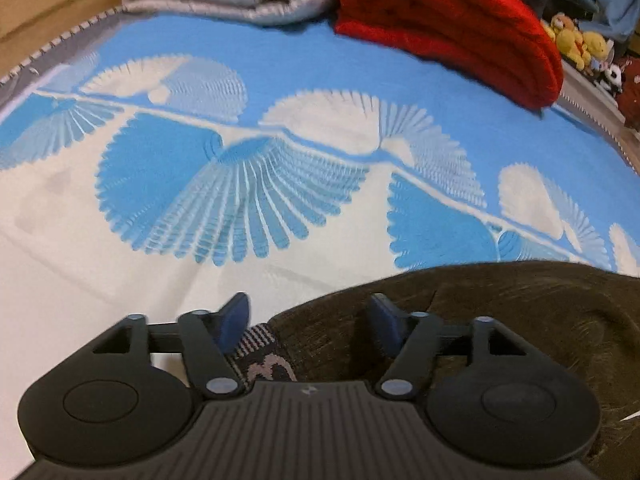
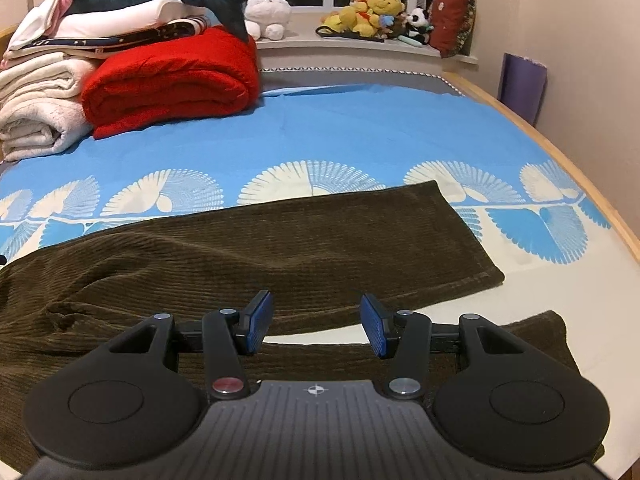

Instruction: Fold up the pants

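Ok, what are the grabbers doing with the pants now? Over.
Left gripper open over the waistband end. Right gripper open over the legs, holding nothing. Brown pants flat on the bed, legs apart, unfolded. Nothing in the way.

Left hand-held gripper (image 1: pixel 308 322) points steeply down toward 12 o'clock, jaws spread wide, nothing pinched between the blue pads. Right hand-held gripper (image 2: pixel 317 326) tilts down likewise, jaws half apart, gripping nothing.

The dark olive-brown pants (image 2: pixel 280 240) are ribbed corduroy cloth, matt and rough, on a smooth blue-and-cream printed cotton-like bed sheet (image 2: pixel 360 132) — beside a plush red folded blanket (image 2: pixel 172 76) and both matt black plastic grippers' glossy blue pads (image 2: pixel 256 328).
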